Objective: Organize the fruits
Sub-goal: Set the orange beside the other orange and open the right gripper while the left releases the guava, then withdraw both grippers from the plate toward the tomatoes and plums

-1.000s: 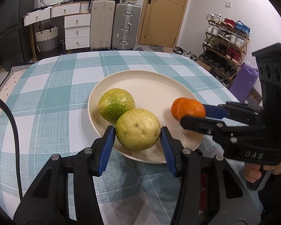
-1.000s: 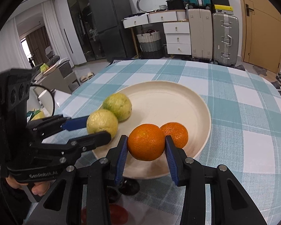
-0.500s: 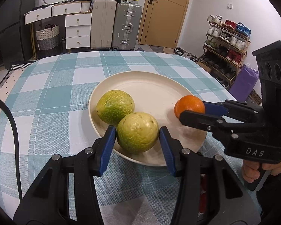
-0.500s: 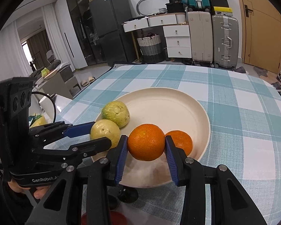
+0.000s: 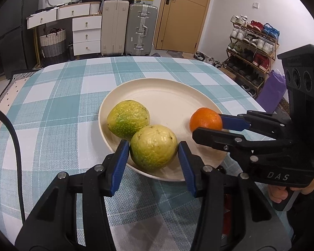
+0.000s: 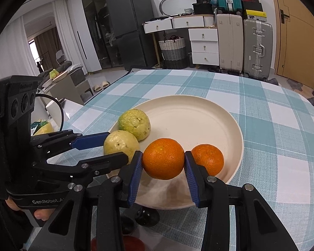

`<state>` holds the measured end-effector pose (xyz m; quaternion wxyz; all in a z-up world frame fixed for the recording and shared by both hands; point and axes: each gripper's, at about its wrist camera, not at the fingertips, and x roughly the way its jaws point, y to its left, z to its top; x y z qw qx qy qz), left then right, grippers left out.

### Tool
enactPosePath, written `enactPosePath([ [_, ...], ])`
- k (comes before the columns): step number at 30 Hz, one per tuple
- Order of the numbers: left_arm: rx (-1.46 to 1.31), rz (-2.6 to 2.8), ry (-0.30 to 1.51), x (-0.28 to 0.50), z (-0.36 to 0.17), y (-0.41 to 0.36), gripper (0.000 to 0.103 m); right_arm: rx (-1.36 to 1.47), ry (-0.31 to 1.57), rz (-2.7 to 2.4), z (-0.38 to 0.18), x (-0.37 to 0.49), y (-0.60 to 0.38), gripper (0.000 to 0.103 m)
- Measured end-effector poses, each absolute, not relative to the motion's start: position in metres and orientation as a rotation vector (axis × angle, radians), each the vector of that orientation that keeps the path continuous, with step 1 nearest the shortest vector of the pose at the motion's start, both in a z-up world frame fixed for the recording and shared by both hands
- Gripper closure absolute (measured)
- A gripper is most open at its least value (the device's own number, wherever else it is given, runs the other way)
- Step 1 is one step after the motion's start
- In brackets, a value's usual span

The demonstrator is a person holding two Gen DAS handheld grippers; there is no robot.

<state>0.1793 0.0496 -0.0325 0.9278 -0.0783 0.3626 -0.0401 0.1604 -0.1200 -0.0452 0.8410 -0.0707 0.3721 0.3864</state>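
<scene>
**Both grippers closed on fruit, side by side**

The left gripper [image 5: 152, 156] points forward and slightly down, its blue pads [image 5: 120, 163] pressed against either side of the pale guava [image 5: 153, 147]. The right gripper [image 6: 162, 166] sits just beside it, pads [image 6: 135, 173] clamped on the front orange [image 6: 163, 158], held level. Each unit is gripped from below by a hand: the right hand [image 5: 282, 192] shows under its black body in the left view, and fingers of the left hand [image 6: 39, 214] show in the right view.

Second orange [image 6: 208, 159] partly behind right tool's finger; absent from left wrist view. Red object [image 6: 134, 243] cut off.
</scene>
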Motion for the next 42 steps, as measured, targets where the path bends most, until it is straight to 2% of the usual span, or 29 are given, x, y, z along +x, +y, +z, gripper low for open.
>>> enactPosePath([
  [4,-0.160,-0.083,0.742,0.179,-0.033,0.049,0.057,-0.151,0.787,0.803,-0.047,0.162,-0.121,0.061],
  [8,-0.155,-0.083,0.735,0.175,-0.032,0.047,0.055,-0.138,0.756,0.804,-0.041,0.159,-0.126,0.052],
  [11,-0.157,-0.091,0.726,0.168,-0.030,0.046,0.041,-0.133,0.738,0.791,-0.036,0.157,-0.130,0.051],
  [12,-0.166,-0.093,0.720,0.165,-0.028,0.046,0.030,-0.135,0.733,0.786,-0.034,0.156,-0.132,0.048],
  [13,-0.177,-0.089,0.719,0.162,-0.027,0.047,0.023,-0.133,0.728,0.783,-0.032,0.155,-0.135,0.038],
  [14,-0.184,-0.084,0.719,0.159,-0.025,0.047,0.021,-0.129,0.731,0.776,-0.031,0.154,-0.138,0.029],
  [15,-0.188,-0.080,0.714,0.156,-0.023,0.048,0.020,-0.122,0.728,0.769,-0.029,0.152,-0.142,0.026],
  [17,-0.187,-0.058,0.703,0.148,-0.016,0.048,0.018,-0.111,0.725,0.767,-0.027,0.148,-0.148,0.012],
  [18,-0.187,-0.050,0.692,0.143,-0.012,0.049,0.012,-0.111,0.730,0.763,-0.026,0.146,-0.151,0.009],
  [19,-0.188,-0.043,0.679,0.138,-0.009,0.049,0.002,-0.108,0.735,0.758,-0.025,0.143,-0.154,0.004],
  [20,-0.189,-0.028,0.665,0.133,-0.006,0.049,0.001,-0.105,0.739,0.757,-0.024,0.140,-0.157,0.001],
  [42,-0.156,0.007,0.642,0.039,0.009,0.028,0.001,-0.115,0.769,0.739,-0.025,0.077,-0.190,0.000],
])
